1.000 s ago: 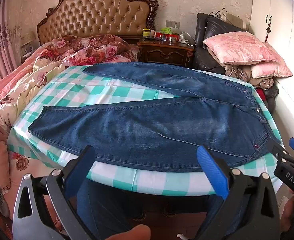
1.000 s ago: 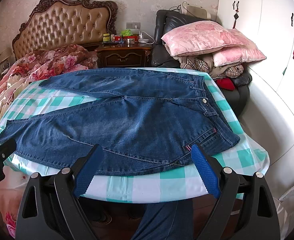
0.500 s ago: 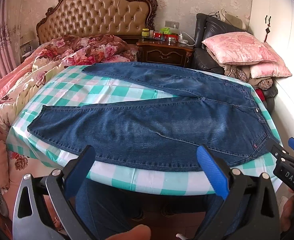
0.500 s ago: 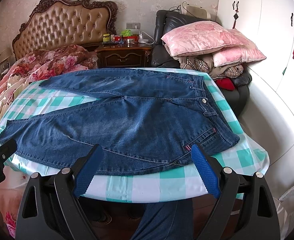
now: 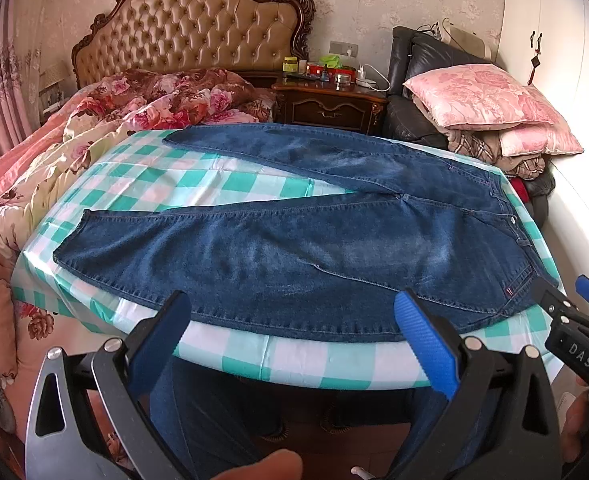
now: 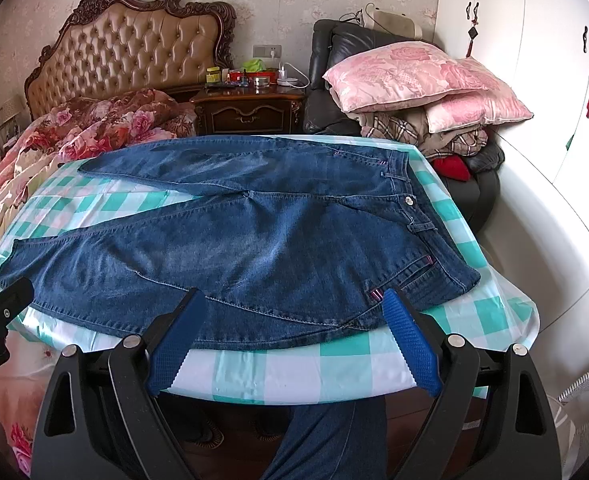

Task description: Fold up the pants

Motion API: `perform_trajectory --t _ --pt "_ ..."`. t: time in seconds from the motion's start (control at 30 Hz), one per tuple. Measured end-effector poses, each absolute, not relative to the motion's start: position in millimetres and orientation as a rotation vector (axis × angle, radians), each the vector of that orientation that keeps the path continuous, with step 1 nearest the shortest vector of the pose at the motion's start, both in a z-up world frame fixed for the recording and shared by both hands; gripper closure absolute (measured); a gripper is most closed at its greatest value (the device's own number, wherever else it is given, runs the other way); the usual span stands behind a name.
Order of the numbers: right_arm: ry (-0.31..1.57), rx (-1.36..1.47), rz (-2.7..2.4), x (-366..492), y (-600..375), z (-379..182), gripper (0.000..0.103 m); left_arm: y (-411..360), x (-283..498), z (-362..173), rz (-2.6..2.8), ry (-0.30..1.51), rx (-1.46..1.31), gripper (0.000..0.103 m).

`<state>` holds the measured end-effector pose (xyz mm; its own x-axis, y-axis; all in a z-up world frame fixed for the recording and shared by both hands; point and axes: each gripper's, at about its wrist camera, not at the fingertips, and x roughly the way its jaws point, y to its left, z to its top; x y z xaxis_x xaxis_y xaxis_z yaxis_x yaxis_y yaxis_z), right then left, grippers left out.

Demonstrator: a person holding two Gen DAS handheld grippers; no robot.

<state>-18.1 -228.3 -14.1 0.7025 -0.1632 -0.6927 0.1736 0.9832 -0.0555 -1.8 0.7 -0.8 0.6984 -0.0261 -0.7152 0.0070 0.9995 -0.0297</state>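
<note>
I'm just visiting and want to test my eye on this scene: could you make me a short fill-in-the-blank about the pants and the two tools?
1. The jeans lie spread flat on a green-and-white ____ tablecloth.
2. The left gripper has its jaws ____, holding nothing.
3. The jeans' waistband points toward the ____ side of the table.
4. Beyond the table, pink ____ are stacked on the dark armchair.

Missing words: checked; open; right; pillows
</note>
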Motion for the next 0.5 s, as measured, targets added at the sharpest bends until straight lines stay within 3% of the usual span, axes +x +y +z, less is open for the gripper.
perform_trajectory --t 0.5 --pt "0.769 0.013 -0.188 -18.6 -227.9 -14.3 0.017 -0.3 -1.6 -2.2 -0.022 0.798 -0.027 0.001"
